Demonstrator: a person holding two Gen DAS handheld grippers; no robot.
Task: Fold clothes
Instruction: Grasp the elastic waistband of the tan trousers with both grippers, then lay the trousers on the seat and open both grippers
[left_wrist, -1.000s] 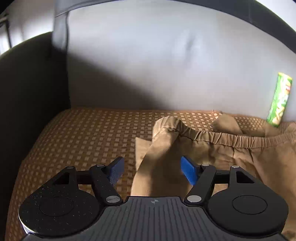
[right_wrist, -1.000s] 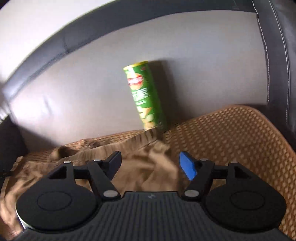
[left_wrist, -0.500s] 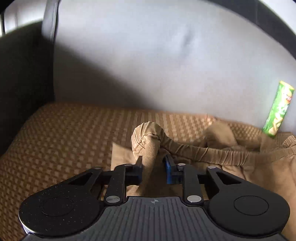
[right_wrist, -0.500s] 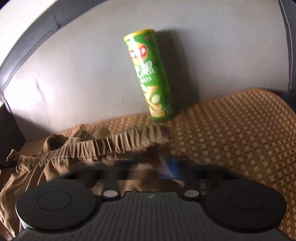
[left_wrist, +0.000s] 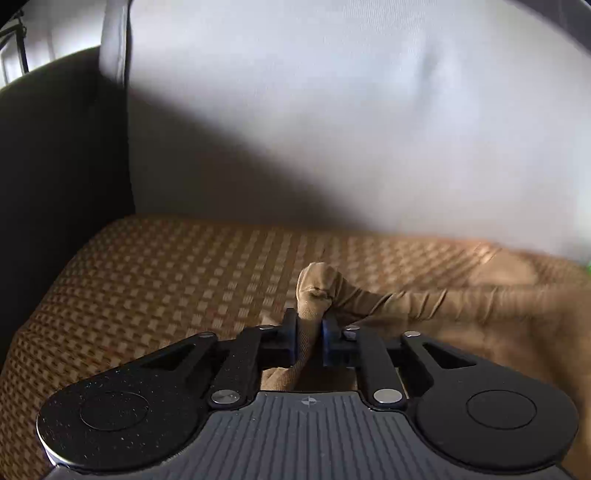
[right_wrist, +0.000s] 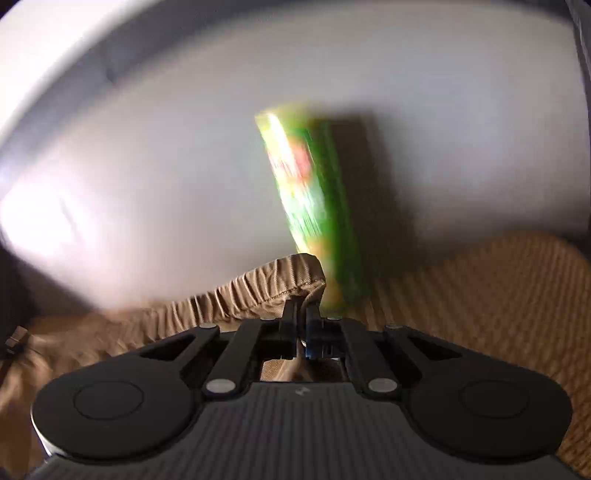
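Left gripper (left_wrist: 309, 332) jaws closing on cloth, right gripper (right_wrist: 302, 325) jaws opening slightly, cloth pinched

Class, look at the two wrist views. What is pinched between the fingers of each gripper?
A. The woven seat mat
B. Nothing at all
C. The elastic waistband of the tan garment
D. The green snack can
C: the left gripper and the right gripper each pinch a bunched corner of the tan garment's gathered waistband.

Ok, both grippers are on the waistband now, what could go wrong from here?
The green chip can stands right behind the right gripper; lifting the tan shorts could knock it over. The left gripper pinches only a bunched waistband corner, which might slip out under tension.
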